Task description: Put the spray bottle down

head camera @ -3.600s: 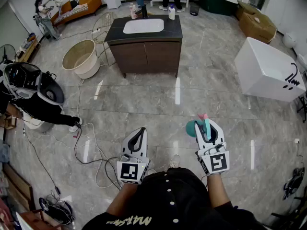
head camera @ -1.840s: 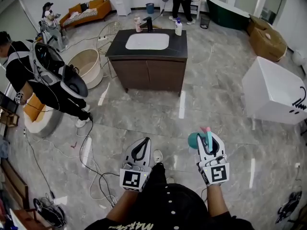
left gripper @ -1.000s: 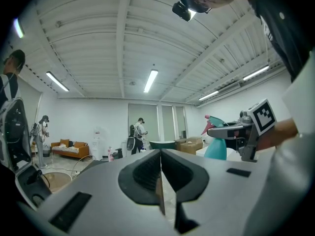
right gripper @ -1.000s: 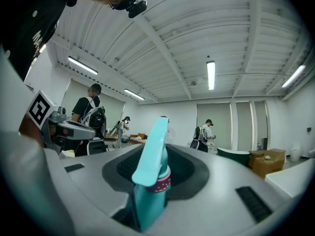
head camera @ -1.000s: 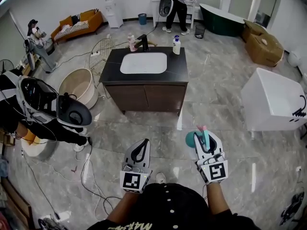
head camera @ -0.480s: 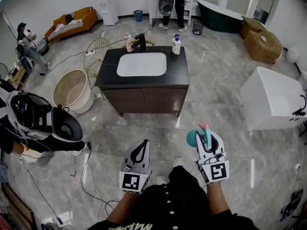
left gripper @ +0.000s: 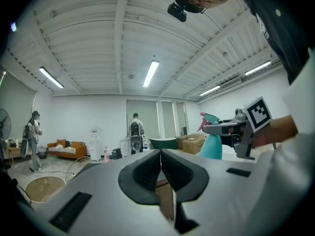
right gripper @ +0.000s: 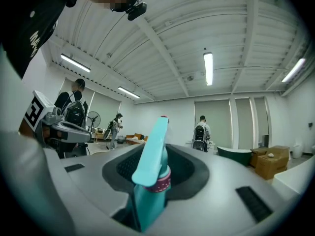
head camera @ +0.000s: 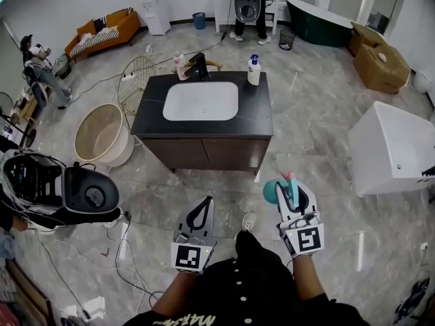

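Observation:
A teal spray bottle point(head camera: 273, 191) with a pink nozzle hangs upright in my right gripper point(head camera: 291, 186), whose jaws are shut on its neck just under the trigger head. In the right gripper view the bottle point(right gripper: 150, 181) fills the gap between the jaws. It is carried above the floor, a short way in front of the dark vanity point(head camera: 257, 114). My left gripper point(head camera: 201, 208) is level beside it, shut with nothing in it. The left gripper view has the left gripper point(left gripper: 161, 167) with its pads together, and the bottle point(left gripper: 212, 145) off to the right.
The vanity holds a white sink point(head camera: 201, 101), a black faucet point(head camera: 199, 65), a white pump bottle point(head camera: 254, 69) and a pink item point(head camera: 180, 66). A round tub point(head camera: 100, 133) and a person with gear point(head camera: 61, 192) are at left, cables point(head camera: 129, 257) on the floor, a white bathtub point(head camera: 397, 148) at right.
Both grippers have moved forward towards the vanity, which now sits nearer in the head view. The bottle stays held the same way. The person at left has drifted lower in view.

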Tool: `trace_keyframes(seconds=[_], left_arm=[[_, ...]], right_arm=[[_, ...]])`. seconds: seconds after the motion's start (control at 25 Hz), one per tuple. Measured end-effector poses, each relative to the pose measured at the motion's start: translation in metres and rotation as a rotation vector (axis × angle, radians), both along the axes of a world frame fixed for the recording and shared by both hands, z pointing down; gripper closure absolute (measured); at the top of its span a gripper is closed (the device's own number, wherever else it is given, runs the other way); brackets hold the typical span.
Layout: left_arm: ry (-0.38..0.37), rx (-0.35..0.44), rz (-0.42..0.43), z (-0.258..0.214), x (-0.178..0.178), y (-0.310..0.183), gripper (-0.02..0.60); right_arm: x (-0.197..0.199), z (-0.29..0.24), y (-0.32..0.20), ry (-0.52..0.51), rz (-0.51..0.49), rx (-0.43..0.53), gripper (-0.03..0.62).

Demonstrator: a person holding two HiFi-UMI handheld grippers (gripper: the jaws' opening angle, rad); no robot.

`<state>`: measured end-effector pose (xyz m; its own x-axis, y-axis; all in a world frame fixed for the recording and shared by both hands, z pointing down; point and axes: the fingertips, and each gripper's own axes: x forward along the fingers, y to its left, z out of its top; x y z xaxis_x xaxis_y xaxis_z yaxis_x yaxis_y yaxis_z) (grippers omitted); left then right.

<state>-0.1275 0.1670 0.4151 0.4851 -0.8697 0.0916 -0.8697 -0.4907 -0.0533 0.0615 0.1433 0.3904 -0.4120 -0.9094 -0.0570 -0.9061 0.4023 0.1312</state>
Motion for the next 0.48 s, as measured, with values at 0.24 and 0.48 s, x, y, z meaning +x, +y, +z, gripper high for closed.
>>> trace_keyframes(seconds=[0.24, 0.48], left_arm=[[0.004, 0.001, -0.047, -0.018, 0.015, -0.085, 0.566], [0.025, 0.020, -0.055, -0.009, 0.036, -0.144, 0.566]], right_arm=[[0.018, -0.011, -0.087, 0.006, -0.032, -0.010, 0.484], [0.035, -0.004, -0.151, 0.000, -0.064, -0.001, 0.484]])
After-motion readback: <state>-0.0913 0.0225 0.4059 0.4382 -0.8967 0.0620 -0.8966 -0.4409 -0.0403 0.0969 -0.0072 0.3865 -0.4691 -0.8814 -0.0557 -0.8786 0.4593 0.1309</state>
